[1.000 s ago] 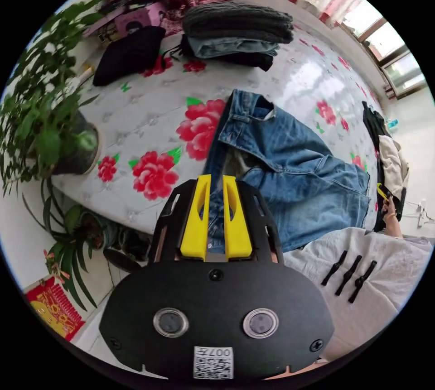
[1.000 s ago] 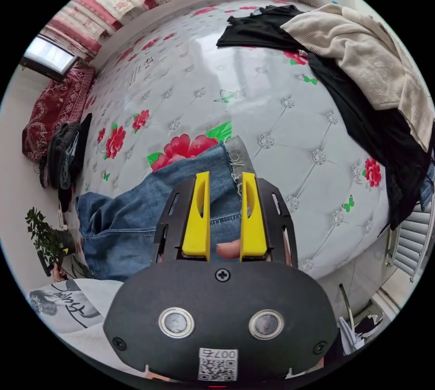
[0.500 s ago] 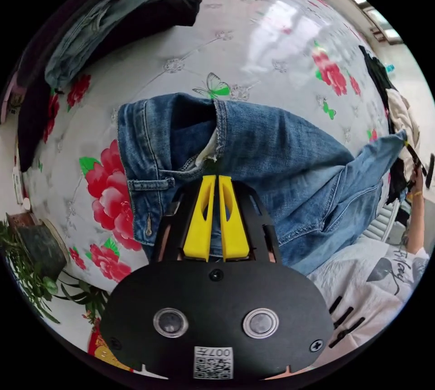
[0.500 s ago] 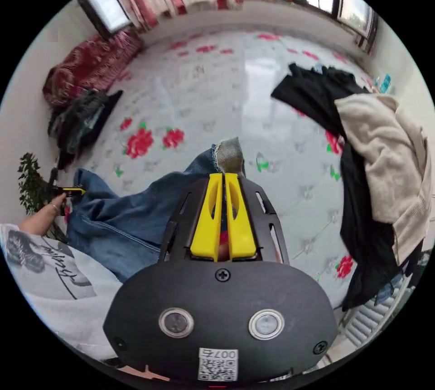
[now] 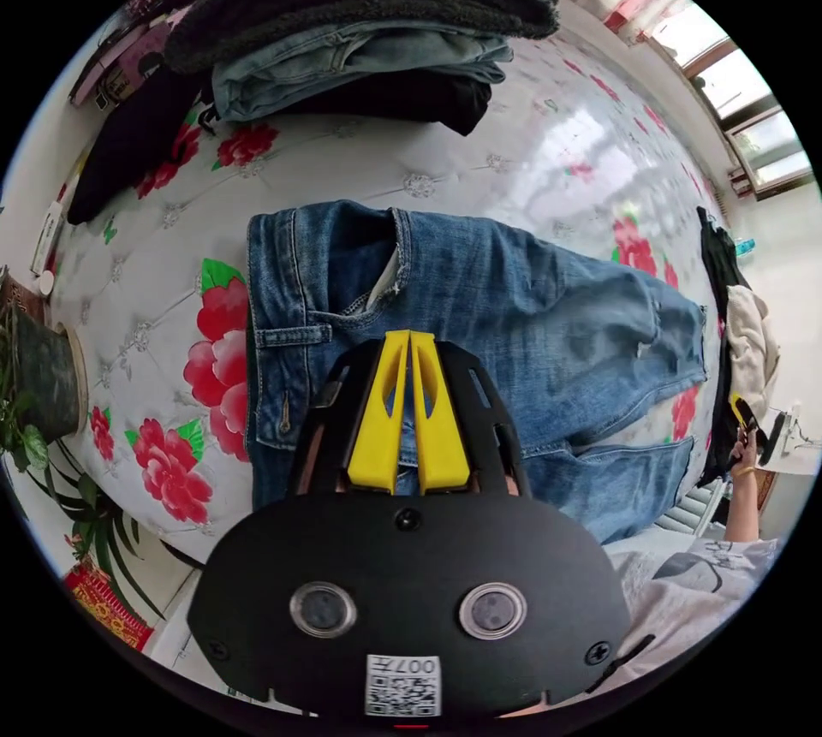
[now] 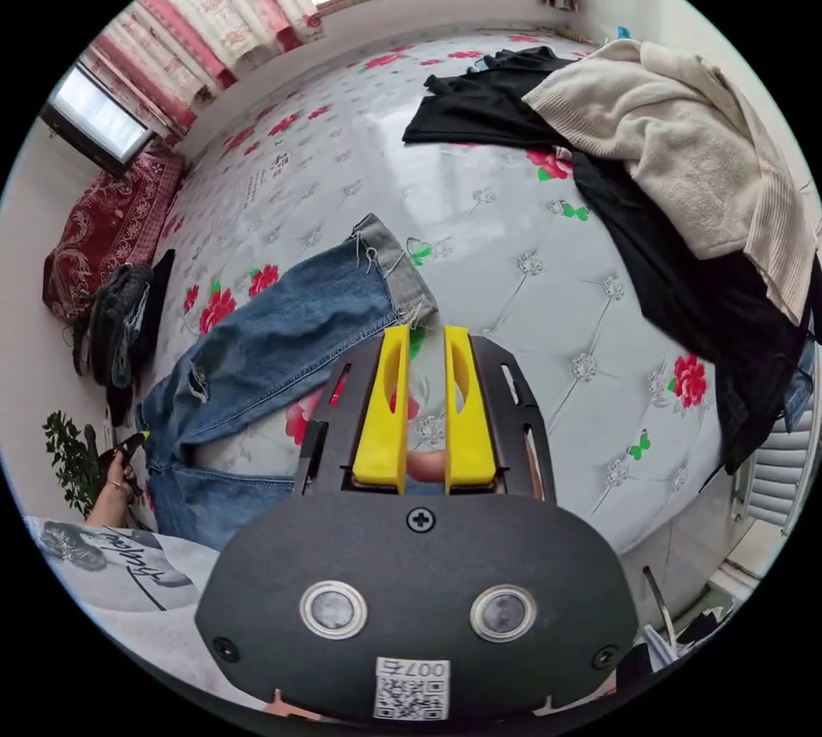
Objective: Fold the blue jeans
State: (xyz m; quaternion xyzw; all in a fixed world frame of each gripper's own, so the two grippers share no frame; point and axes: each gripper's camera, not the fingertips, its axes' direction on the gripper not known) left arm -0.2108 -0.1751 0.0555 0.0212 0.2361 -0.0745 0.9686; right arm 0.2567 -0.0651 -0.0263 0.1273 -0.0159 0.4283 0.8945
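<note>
On the floral quilted bed (image 5: pixel 479 172), blue jeans (image 5: pixel 514 317) lie spread flat, waistband toward a stack of folded clothes (image 5: pixel 360 44). Left gripper (image 5: pixel 409 343): yellow jaws pressed together, pinching denim at the waist. Right gripper (image 6: pixel 425 339): jaws slightly parted, holding nothing, just beside the frayed hem (image 6: pixel 390 258). Beige sweater (image 6: pixel 685 146) over black garments (image 6: pixel 685 283) nearby.
</note>
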